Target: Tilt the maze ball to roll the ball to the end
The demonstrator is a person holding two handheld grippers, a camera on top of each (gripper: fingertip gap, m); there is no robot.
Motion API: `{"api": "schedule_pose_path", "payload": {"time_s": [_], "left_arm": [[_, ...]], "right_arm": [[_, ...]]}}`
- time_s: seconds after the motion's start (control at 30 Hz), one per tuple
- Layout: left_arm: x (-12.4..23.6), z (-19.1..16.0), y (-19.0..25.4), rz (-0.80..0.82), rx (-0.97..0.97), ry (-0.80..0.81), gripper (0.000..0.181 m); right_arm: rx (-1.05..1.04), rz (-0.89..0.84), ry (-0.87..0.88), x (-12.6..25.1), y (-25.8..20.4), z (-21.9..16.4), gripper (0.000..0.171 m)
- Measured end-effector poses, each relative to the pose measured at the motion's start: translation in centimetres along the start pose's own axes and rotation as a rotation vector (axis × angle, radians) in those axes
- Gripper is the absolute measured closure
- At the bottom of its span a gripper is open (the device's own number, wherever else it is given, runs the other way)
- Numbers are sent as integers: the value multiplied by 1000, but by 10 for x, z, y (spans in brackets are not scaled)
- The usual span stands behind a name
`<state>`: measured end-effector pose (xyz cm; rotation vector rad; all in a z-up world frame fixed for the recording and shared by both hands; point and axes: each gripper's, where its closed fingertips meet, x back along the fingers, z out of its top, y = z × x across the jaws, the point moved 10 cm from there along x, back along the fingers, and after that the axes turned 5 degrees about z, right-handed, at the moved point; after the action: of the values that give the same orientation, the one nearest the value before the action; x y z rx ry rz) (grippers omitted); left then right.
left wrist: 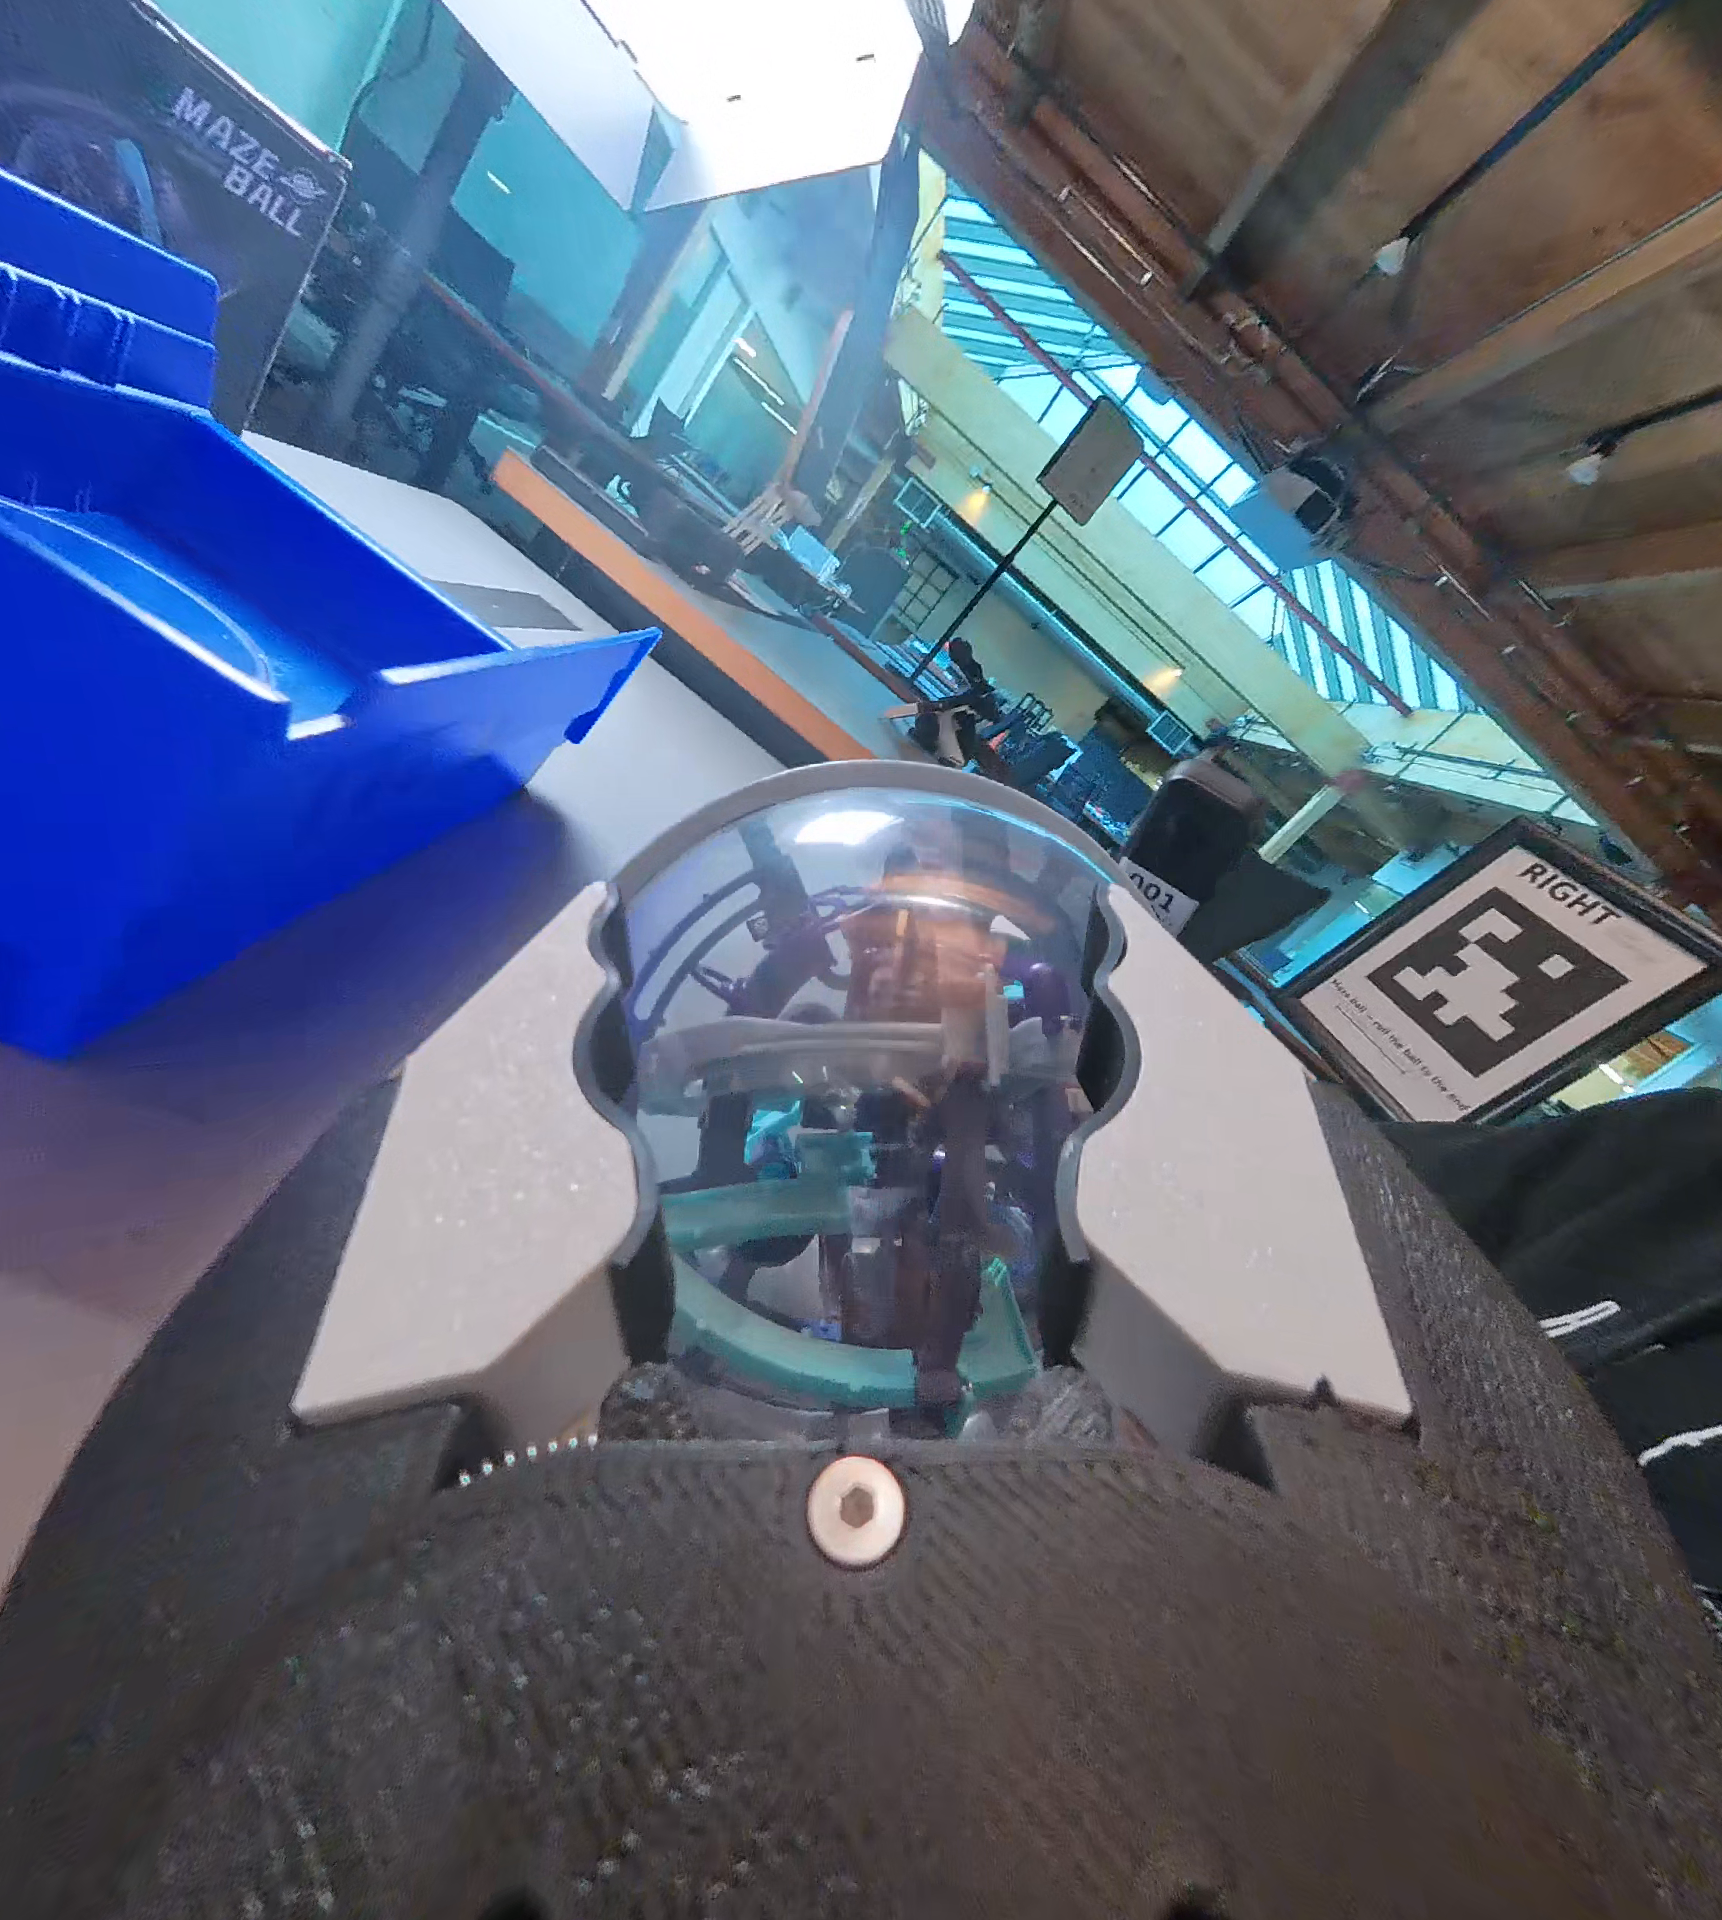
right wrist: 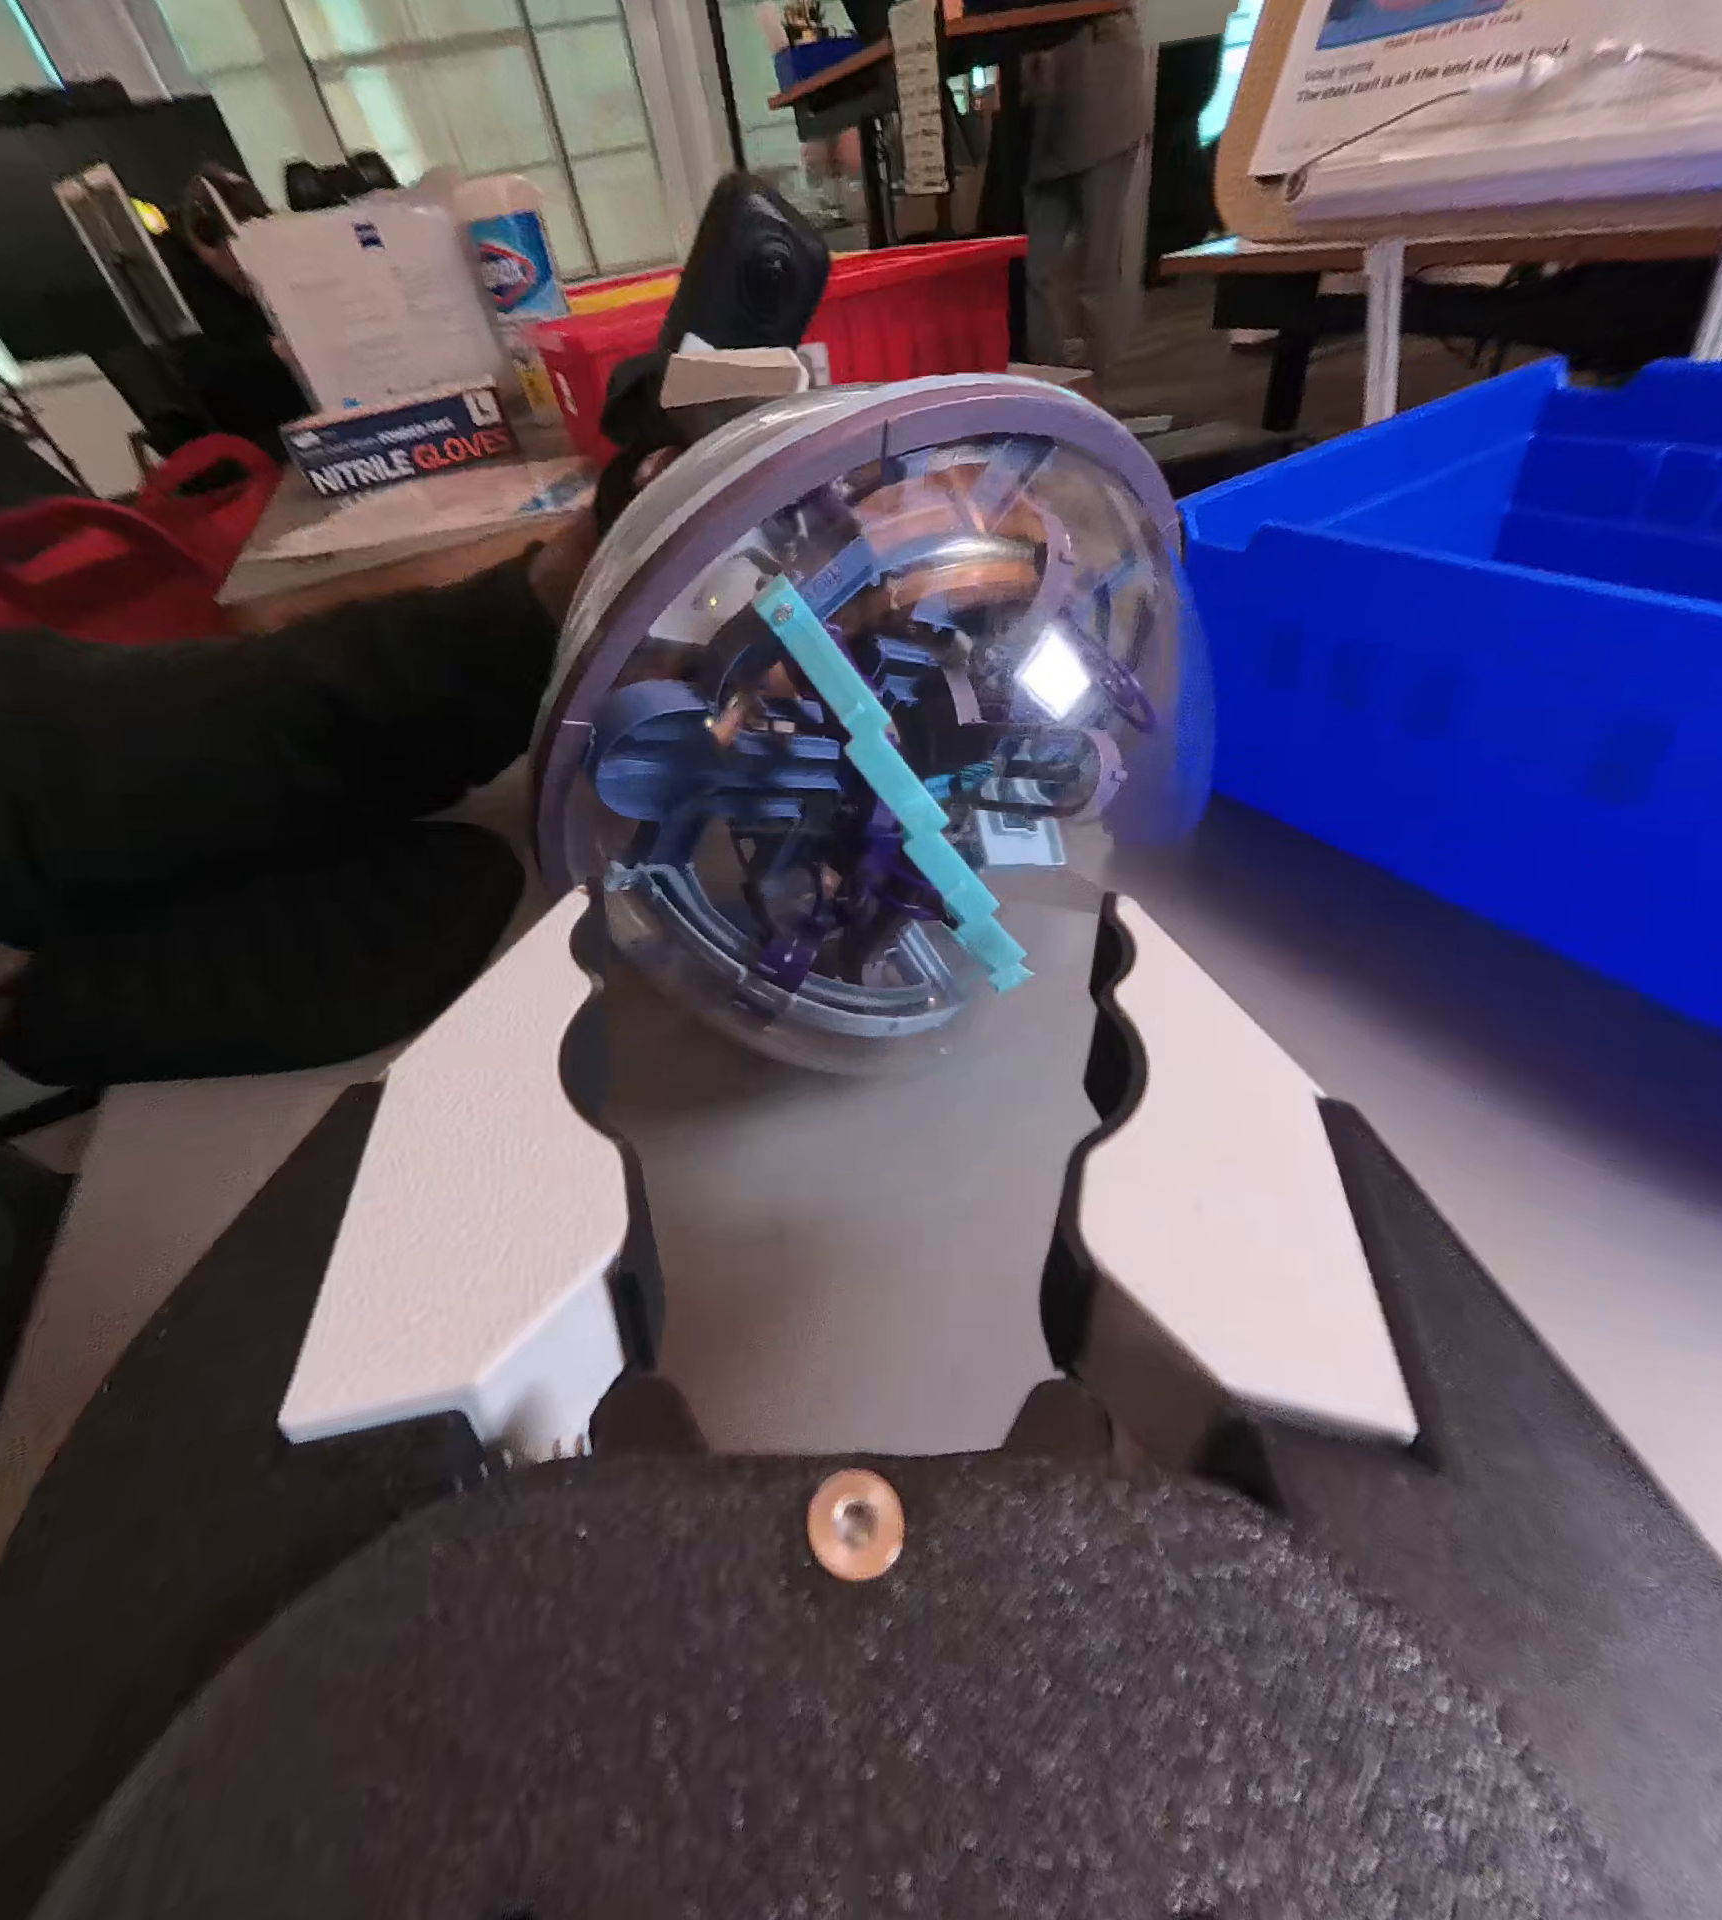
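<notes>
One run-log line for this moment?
left claw: shut on maze ball | right claw: open, empty, facing ball | blue bin: beside ball

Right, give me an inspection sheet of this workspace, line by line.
Surface: pale grey table.
Job's things: maze ball, clear sphere with coloured tracks, tilted; small ball not discernible.
Clutter: blue bin; dark product box; framed marker sign; gloves box; wipes tub.
Grippers: left gripper shut on the maze ball; right gripper open, short of it.
Cables: nothing seen.
Surroundings: red crate, desks, windows, wooden ceiling.
</notes>
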<state>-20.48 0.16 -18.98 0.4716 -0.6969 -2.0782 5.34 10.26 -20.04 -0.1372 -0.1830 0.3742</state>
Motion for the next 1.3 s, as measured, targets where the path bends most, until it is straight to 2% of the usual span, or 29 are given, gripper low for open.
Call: {"api": "schedule_pose_path", "payload": {"time_s": [0.13,0.27,0.4,0.53,0.67,0.7,0.73,0.8,0.87,1.0,1.13,1.3], "left_arm": [[6,-3,-1,-57,-25,24,99],[15,-3,-6,-133,32,-18,101],[49,15,-11,21,-84,10,113],[76,30,25,43,-237,89,87],[76,23,30,152,-363,-23,81],[76,23,22,235,-383,-30,86],[78,23,17,248,-379,-15,94],[85,27,6,219,-236,30,115],[92,28,-5,199,-116,74,136],[103,27,-13,162,-51,48,160],[109,26,-19,166,-10,28,164],[106,19,-24,236,-44,-45,170]], "right_arm": [[103,-73,13,-6,-11,8,83],[245,-65,40,-13,-35,32,91],[357,14,-6,-24,-54,39,92],[262,-11,3,-20,-28,32,91],[152,11,-63,-30,5,18,87],[119,17,-79,-35,13,14,86],[84,31,-98,-40,21,10,85],[15,70,-102,-51,32,6,87],[-74,112,-88,-56,40,4,97],[-214,156,-60,-52,50,0,120],[-307,139,-71,-54,64,-5,121],[-456,206,-27,-64,87,-1,119]]}}
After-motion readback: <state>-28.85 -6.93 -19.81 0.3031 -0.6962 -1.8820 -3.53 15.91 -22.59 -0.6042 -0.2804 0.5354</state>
